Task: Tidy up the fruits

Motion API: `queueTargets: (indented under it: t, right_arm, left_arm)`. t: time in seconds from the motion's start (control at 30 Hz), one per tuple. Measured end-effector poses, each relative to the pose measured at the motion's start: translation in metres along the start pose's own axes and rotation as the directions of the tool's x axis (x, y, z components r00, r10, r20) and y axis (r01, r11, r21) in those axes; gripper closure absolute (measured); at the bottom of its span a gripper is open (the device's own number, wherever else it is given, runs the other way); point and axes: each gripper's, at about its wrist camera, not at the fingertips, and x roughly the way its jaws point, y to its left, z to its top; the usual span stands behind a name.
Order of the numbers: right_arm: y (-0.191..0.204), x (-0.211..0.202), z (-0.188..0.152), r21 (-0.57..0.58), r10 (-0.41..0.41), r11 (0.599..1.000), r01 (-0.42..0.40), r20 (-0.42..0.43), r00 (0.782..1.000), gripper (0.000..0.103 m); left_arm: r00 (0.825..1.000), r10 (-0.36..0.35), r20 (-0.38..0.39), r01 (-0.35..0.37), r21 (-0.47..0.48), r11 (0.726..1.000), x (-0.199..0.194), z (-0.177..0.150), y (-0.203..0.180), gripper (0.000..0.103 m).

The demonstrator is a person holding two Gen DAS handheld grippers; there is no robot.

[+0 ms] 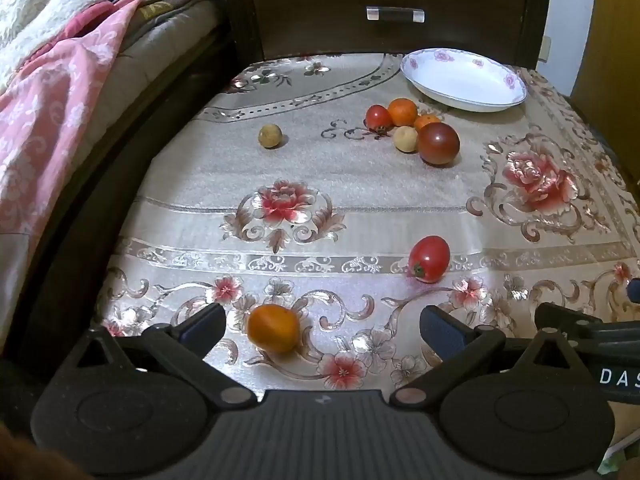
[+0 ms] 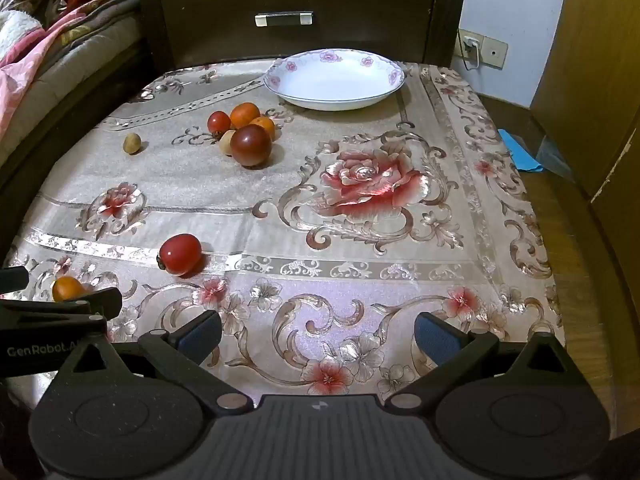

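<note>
Fruits lie on a floral tablecloth (image 1: 360,184). An orange tomato (image 1: 273,328) sits between the wide-apart fingers of my left gripper (image 1: 322,326), nearer the left finger, untouched. A red tomato (image 1: 429,258) lies farther right, seen also as the red tomato (image 2: 180,254) in the right wrist view. A cluster holds a dark red tomato (image 2: 251,145), two oranges (image 2: 245,115) and a small red tomato (image 2: 218,122); a tan fruit (image 2: 131,143) lies apart. The white flowered plate (image 2: 384,88) stands empty at the back. My right gripper (image 2: 318,334) is open over bare cloth.
A dark wooden headboard with a drawer handle (image 2: 284,19) rises behind the table. Blankets (image 1: 60,64) on a bed flank the left side. The right table edge drops to a wooden floor with a blue item (image 2: 520,152). The left gripper (image 2: 60,312) shows at the right view's left edge.
</note>
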Motion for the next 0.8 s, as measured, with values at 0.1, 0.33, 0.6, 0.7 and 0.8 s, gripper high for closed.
queueTargets:
  t: [0.1, 0.33, 0.6, 0.7, 0.8]
  right_arm:
    - [0.0001, 0.0007, 0.0, 0.0, 0.001, 1.0, -0.001, -0.001, 1.0, 0.007]
    - [0.0001, 0.0018, 0.0001, 0.002, 0.002, 1.0, -0.002, -0.004, 1.0, 0.007]
    - [0.0002, 0.0025, 0.0001, 0.002, 0.003, 1.0, -0.003, -0.008, 1.0, 0.007]
    - [0.0001, 0.0028, 0.0002, 0.001, 0.002, 1.0, -0.002, -0.009, 1.0, 0.007]
    - [-0.0001, 0.0035, 0.0004, 0.002, 0.003, 1.0, -0.003, -0.01, 1.0, 0.007]
  left_arm:
    - [1.0, -0.004, -0.009, 0.004, -0.006, 1.0, 0.0004, -0.0002, 0.0008, 0.0]
    - [1.0, -0.007, -0.011, 0.007, -0.009, 1.0, -0.0003, -0.0039, -0.0009, 0.0]
    - [1.0, -0.006, -0.019, 0.005, -0.008, 1.0, 0.0023, -0.0021, -0.0008, 0.0]
    - [1.0, -0.006, -0.021, 0.006, -0.009, 1.0, 0.0025, -0.0016, -0.0006, 0.0]
    - [1.0, -0.005, -0.021, 0.005, -0.009, 1.0, 0.0034, -0.0016, -0.0006, 0.0]
